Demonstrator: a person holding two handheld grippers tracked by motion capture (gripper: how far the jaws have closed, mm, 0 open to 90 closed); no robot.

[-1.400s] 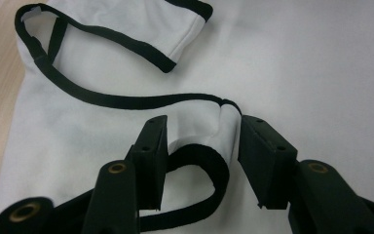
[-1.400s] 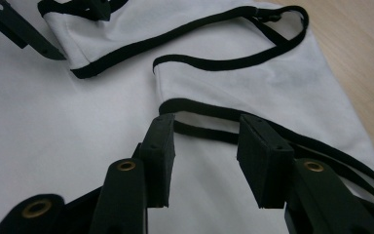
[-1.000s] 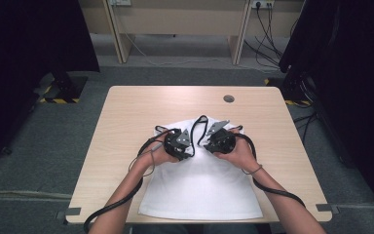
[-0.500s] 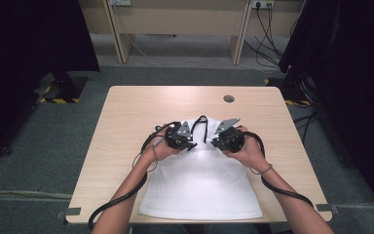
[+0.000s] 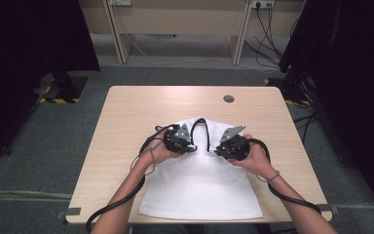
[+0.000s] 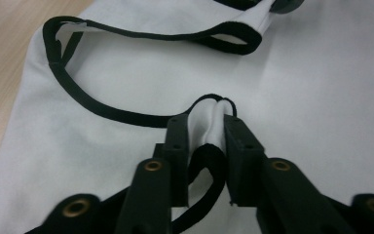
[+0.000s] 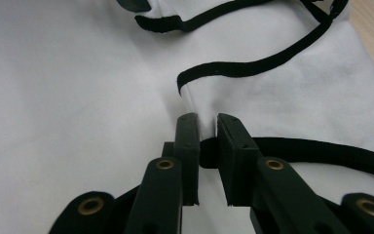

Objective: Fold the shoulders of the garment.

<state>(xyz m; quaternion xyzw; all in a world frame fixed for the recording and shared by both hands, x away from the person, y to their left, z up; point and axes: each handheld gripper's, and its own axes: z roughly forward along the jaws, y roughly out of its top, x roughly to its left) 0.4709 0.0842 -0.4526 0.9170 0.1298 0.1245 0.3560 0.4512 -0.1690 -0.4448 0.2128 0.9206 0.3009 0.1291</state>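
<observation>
A white sleeveless garment (image 5: 199, 190) with black trim (image 6: 102, 112) lies flat on the wooden table (image 5: 126, 112), its neck end away from the person. My left gripper (image 5: 191, 145) is at the garment's upper left. In the left gripper view, the left gripper (image 6: 205, 124) is shut on a pinched fold of white cloth and trim. My right gripper (image 5: 217, 150) is at the upper right. In the right gripper view, the right gripper (image 7: 202, 126) is shut on the trimmed edge (image 7: 253, 68) of the cloth (image 7: 68, 87).
A round cable hole (image 5: 229, 98) sits in the table's far right part. Black cables trail from both grippers off the near edge. Dark curtains flank the table, and a desk frame stands behind it on grey carpet.
Both grippers have shifted slightly apart, the right one further right, each keeping hold of the garment's trimmed edge. The garment's lower part has not moved.
</observation>
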